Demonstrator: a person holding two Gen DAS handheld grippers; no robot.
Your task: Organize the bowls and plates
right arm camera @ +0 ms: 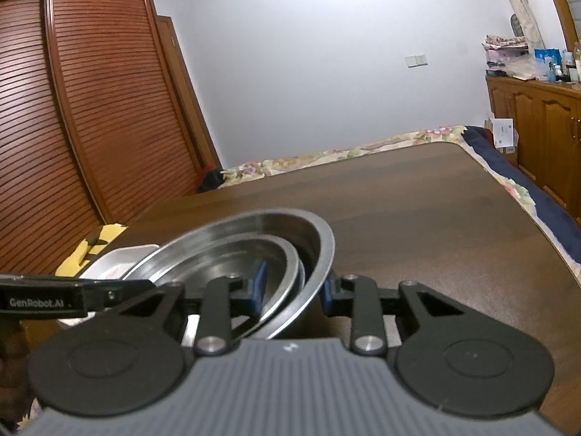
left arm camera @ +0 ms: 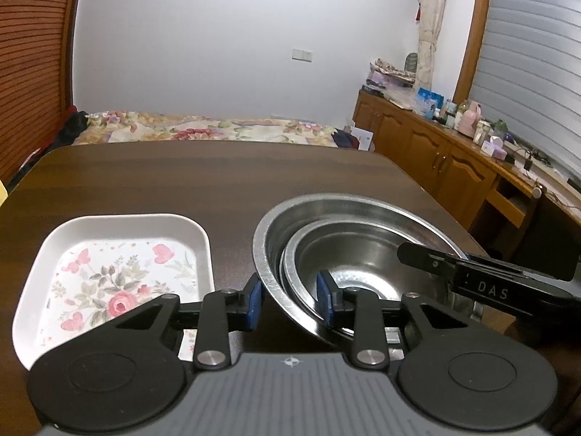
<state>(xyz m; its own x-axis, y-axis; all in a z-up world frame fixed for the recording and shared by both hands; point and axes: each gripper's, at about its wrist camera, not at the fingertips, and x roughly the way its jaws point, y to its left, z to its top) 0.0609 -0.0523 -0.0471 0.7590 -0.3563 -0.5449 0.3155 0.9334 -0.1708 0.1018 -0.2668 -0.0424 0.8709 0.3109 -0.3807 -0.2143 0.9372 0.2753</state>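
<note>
Left wrist view: my left claw (left arm camera: pixel 288 299) straddles the near rims of the nested steel bowls (left arm camera: pixel 359 254), pads either side, not visibly pinched; bowls sit toward the desk's (left arm camera: pixel 218 174) right edge. Floral tray (left arm camera: pixel 120 276) just left of them. Right claw's finger (left arm camera: pixel 486 272) crosses the bowls' right rim.

Right wrist view: right claw (right arm camera: pixel 294 290) spans both rims likewise, open. Bed (right arm camera: pixel 363 152) beyond the far edge.
</note>
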